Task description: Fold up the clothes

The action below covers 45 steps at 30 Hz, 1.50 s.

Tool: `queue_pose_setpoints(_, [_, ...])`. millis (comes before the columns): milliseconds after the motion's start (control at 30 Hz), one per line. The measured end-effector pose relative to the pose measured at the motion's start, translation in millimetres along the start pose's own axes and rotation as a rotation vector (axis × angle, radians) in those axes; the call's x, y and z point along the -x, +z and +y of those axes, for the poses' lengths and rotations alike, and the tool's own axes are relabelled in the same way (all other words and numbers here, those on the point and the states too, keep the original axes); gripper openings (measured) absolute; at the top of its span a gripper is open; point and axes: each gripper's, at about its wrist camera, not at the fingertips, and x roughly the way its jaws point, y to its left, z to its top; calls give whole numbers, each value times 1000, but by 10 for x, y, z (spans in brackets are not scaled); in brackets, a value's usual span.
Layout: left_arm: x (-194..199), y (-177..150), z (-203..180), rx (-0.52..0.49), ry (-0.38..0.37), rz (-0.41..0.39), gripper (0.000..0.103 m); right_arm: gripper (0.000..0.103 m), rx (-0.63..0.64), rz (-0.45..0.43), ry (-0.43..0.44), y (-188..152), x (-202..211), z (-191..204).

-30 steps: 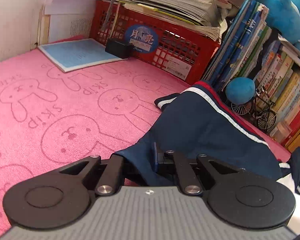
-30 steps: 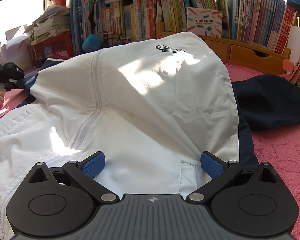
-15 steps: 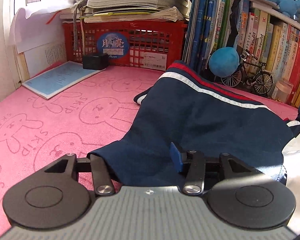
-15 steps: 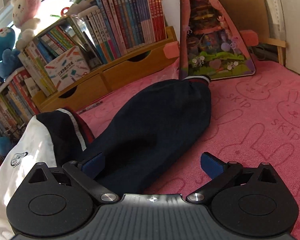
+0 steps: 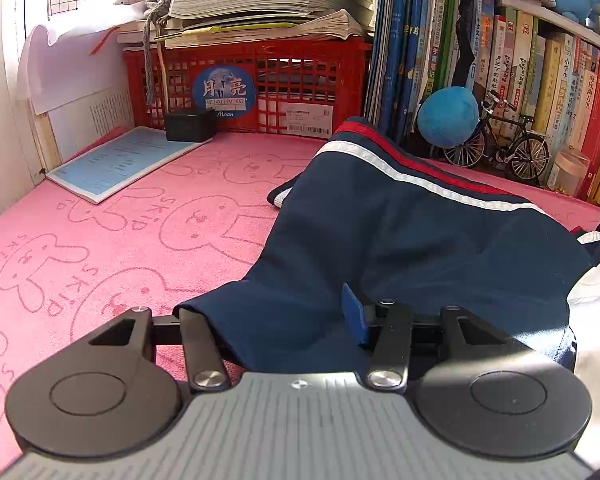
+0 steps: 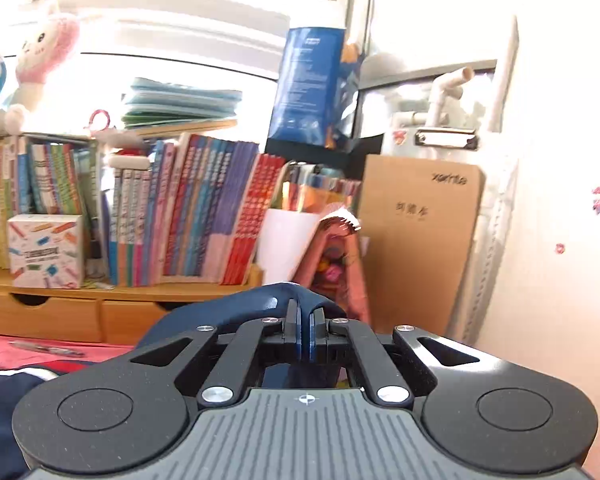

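Note:
A navy jacket (image 5: 420, 240) with red and white stripes and a white panel (image 5: 596, 288) lies on the pink rabbit-print mat (image 5: 100, 240). My left gripper (image 5: 272, 316) is open at the jacket's near navy edge. That edge drapes over the left finger, and the blue pad (image 5: 352, 312) on the right finger stands clear of the cloth. In the right wrist view my right gripper (image 6: 305, 320) is shut on a fold of the navy sleeve (image 6: 252, 304). It holds the sleeve up off the mat, pointing nearly level toward the shelves.
A red basket (image 5: 260, 80) stacked with papers, a black box (image 5: 188, 126) and a blue booklet (image 5: 120, 160) sit at the mat's far edge. A blue ball (image 5: 448, 116), a model bicycle (image 5: 504, 148), rows of books (image 6: 188, 216), wooden drawers (image 6: 60, 316) and a brown clipboard (image 6: 420, 240) line the back.
My right gripper left the white panel, swung over the navy sleeve, shut on it and rose. My left gripper opened off the navy edge and rolled level.

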Motion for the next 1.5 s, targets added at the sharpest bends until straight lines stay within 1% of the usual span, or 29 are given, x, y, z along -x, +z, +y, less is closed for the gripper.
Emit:
queue_pose_setpoints(33, [0, 0, -2, -1, 1, 0, 49, 7, 7, 31, -18, -9, -115, -67])
queue_pose_setpoints(67, [0, 0, -2, -2, 2, 0, 49, 11, 20, 76, -27, -39, -236, -121])
queue_pose_setpoints(100, [-1, 0, -2, -3, 3, 1, 49, 24, 41, 142, -18, -94, -350, -136])
queue_pose_setpoints(133, [-2, 1, -5, -4, 4, 1, 49, 38, 76, 241, 13, -171, -454, -114])
queue_pose_setpoints(167, [-2, 2, -8, -6, 6, 2, 49, 78, 126, 352, 67, -283, -529, -57])
queue_pose_setpoints(200, [-2, 3, -10, -7, 7, 2, 49, 90, 166, 401, 119, -390, -518, 7])
queue_pose_setpoints(267, [-3, 3, -11, -8, 7, 2, 49, 90, 237, 359, 191, -582, -293, 138])
queue_pose_setpoints(333, [-4, 5, -14, -9, 8, 3, 49, 97, 267, 319, 231, -731, 2, 248])
queue_pose_setpoints(367, [-4, 5, -15, -9, 8, 3, 49, 103, 249, 317, 268, -782, 163, 291])
queue_pose_setpoints(500, [-5, 7, -14, -11, 8, 4, 50, 103, 98, 374, 516, -839, 650, 331])
queue_pose_setpoints(567, [33, 8, 13, 14, 9, 15, 50, 103, 56, 397, 599, -872, 887, 255])
queue_pose_setpoints(600, [78, 22, 32, 23, -1, 39, 55, 103, 53, 402, 625, -901, 1013, 193])
queue_pose_setpoints(633, [147, 50, 54, 24, -32, 77, 60, 103, 69, 401, 640, -938, 1138, 114])
queue_pose_setpoints(667, [241, 73, 93, 29, -88, 106, 72, 103, 86, 394, 656, -985, 1253, 22])
queue_pose_setpoints(700, [382, 68, 151, 31, -167, 114, 77, 103, 107, 381, 674, -1045, 1358, -93])
queue_pose_setpoints(767, [731, -6, 278, 19, -331, 97, 87, 103, 149, 351, 703, -1176, 1585, -301])
queue_pose_setpoints(800, [906, -64, 319, 14, -390, 96, 92, 103, 159, 345, 709, -1228, 1666, -361])
queue_pose_setpoints(867, [1187, -232, 394, 22, -485, 122, 93, 103, 156, 347, 738, -1316, 1814, -426])
queue_pose_setpoints(967, [1601, -613, 478, 46, -614, 172, 93, 103, 121, 365, 818, -1425, 1990, -470])
queue_pose_setpoints(1000, [1734, -739, 476, 49, -634, 183, 93, 103, 109, 378, 834, -1447, 2028, -467])
queue_pose_setpoints(1067, [1950, -928, 464, 50, -641, 194, 93, 103, 85, 404, 862, -1484, 2100, -462])
queue_pose_setpoints(1167, [2205, -1088, 445, 40, -697, 218, 93, 103, 46, 442, 898, -1512, 2184, -480])
queue_pose_setpoints(1267, [2192, -1186, 338, 40, -730, 283, 100, 103, 5, 486, 964, -1574, 2218, -485])
queue_pose_setpoints(1333, [2146, -1246, 254, 41, -748, 332, 101, 103, -8, 538, 1002, -1619, 2191, -396])
queue_pose_setpoints(1367, [2135, -1264, 210, 45, -755, 329, 103, 103, 1, 528, 1003, -1644, 2206, -343])
queue_pose_setpoints(1400, [2138, -1270, 164, 52, -760, 297, 99, 103, 21, 505, 1000, -1655, 2235, -285])
queue_pose_setpoints(1433, [2136, -1274, 116, 58, -761, 281, 82, 103, 41, 503, 1002, -1660, 2251, -220])
queue_pose_setpoints(1467, [2129, -1276, 65, 62, -758, 282, 66, 97, 50, 492, 997, -1659, 2273, -179])
queue_pose_setpoints(1500, [2133, -1275, 35, 65, -752, 281, 44, 73, 59, 485, 992, -1651, 2296, -146])
